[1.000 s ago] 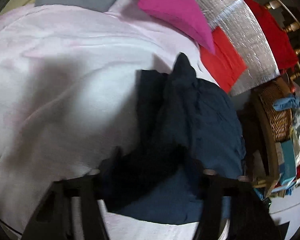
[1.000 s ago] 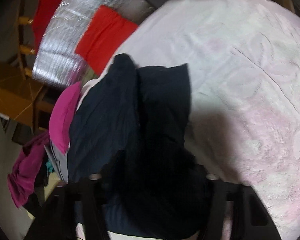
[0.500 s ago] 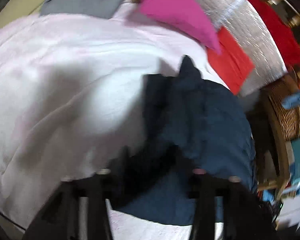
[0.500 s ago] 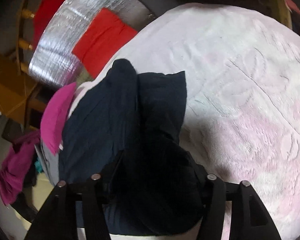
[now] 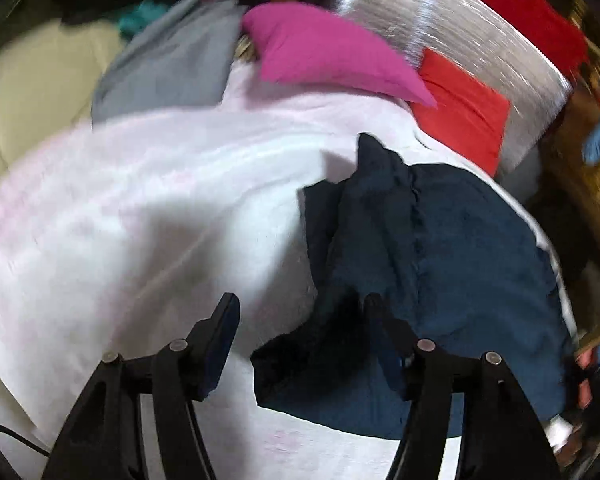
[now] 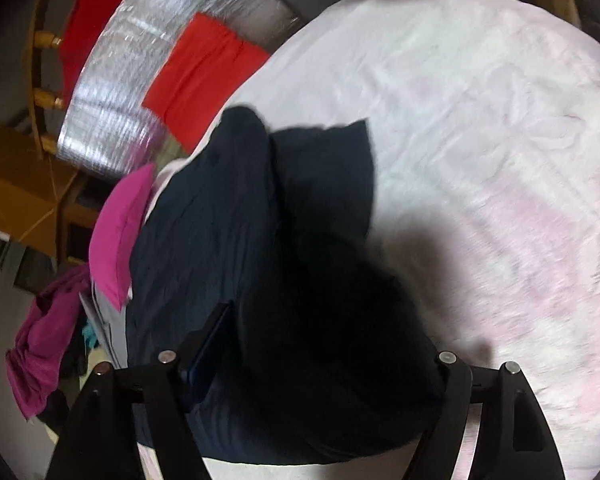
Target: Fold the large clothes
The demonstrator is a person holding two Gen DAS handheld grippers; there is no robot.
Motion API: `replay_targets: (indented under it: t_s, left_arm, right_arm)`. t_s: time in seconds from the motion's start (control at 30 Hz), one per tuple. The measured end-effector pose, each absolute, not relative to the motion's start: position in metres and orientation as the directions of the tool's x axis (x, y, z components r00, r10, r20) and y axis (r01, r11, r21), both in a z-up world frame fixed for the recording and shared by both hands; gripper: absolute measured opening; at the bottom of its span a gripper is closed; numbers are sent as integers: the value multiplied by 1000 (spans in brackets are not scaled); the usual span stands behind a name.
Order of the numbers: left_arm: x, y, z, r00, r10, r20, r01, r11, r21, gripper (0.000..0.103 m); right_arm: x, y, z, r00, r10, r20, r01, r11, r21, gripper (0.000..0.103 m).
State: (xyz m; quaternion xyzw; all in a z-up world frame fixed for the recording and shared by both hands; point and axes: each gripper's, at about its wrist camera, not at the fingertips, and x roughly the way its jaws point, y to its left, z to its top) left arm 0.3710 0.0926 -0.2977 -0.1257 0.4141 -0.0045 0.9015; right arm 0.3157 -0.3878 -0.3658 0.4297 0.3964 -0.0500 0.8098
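Navy garment (image 5: 452,264): bunched in loose folds on pale pink bedspread (image 5: 140,208); ahead and right of left gripper (image 5: 300,328), directly ahead of and under right gripper (image 6: 324,344).
Left gripper: jaws opening, wide apart; dark corner of garment lying between them near the right finger, pads not pressing it.
Right gripper: jaws opening, wide; dark hump of garment filling the gap, no grip visible.
Magenta cushion (image 5: 332,52): beyond the garment, far ahead of left gripper.
Red cloth (image 6: 204,80): ahead-left of right gripper, on silver foil sheet (image 6: 140,92).
Grey cloth (image 5: 172,64): far ahead, left of cushion.
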Motion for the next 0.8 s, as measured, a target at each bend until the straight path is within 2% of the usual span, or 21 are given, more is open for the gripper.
replay_targets:
  t_s: [0.03, 0.13, 0.2, 0.3, 0.43, 0.8]
  left_arm:
    - [369, 90, -295, 668, -94, -739, -84, 976, -200, 65]
    - [362, 79, -287, 702, -32, -712, -55, 994, -99, 65]
    - [361, 75, -284, 713, -8, -701, -48, 997, -59, 65]
    - [359, 70, -281, 726, 16, -687, -40, 999, -19, 65]
    - [359, 64, -281, 731, 36, -682, -32, 999, 18, 65]
    - [358, 56, -284, 736, 66, -674, -10, 996, 86, 65]
  right_arm:
    - [317, -384, -365, 679, 263, -686, 408, 641, 650, 63]
    - [315, -369, -349, 703, 217, -677, 352, 721, 597, 48]
    - [308, -362, -331, 754, 183, -630, 296, 762, 576, 45]
    - [301, -357, -318, 792, 159, -589, 252, 793, 554, 45]
    - [316, -362, -342, 696, 134, -706, 355, 790, 500, 48]
    - [309, -380, -343, 700, 201, -686, 393, 693, 605, 53]
